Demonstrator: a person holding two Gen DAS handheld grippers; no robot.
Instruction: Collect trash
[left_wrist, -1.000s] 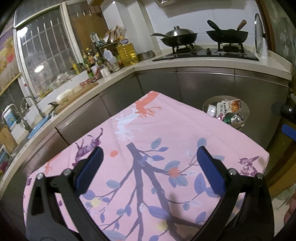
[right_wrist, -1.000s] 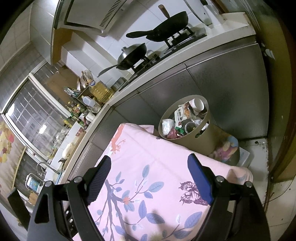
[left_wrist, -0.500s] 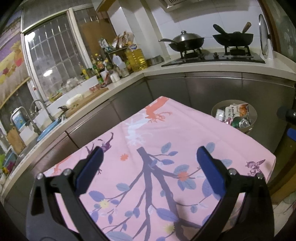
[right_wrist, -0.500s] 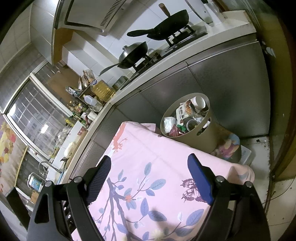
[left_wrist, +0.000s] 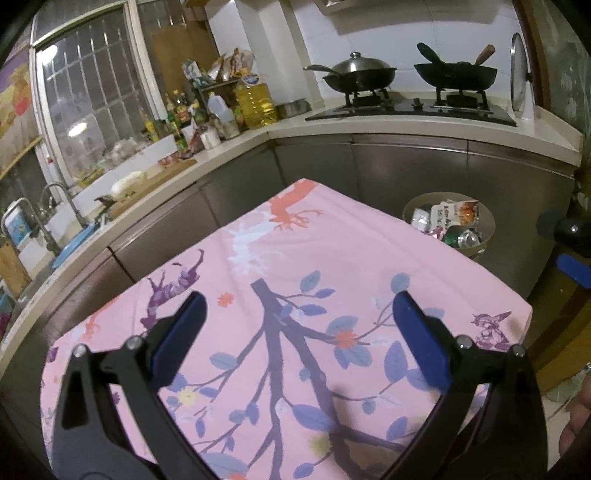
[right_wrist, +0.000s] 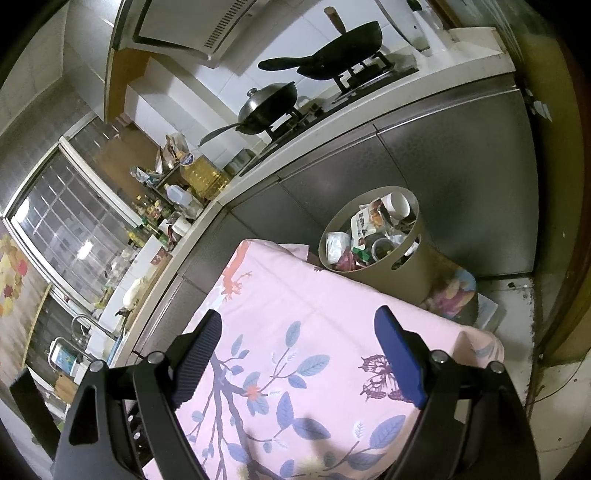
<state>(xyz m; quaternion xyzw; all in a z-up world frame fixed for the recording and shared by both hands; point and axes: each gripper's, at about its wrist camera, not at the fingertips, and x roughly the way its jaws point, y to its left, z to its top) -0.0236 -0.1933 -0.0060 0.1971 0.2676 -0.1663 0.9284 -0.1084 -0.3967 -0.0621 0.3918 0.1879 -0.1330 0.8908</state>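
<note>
Both grippers, left and right, have lifted back, jaws apart and empty; beige round trash-filled bin sits beyond the pink floral-clothed table.

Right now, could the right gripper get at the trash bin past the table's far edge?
Probably yes. The right gripper hangs open and empty over the pink tablecloth, and the trash bin stands open-topped just beyond the edge with nothing between them.

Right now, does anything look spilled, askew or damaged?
Nothing stands out. The round beige trash bin stands upright, full, nothing spilled around it; the pink floral tablecloth lies flat; left gripper and right gripper are open.
</note>
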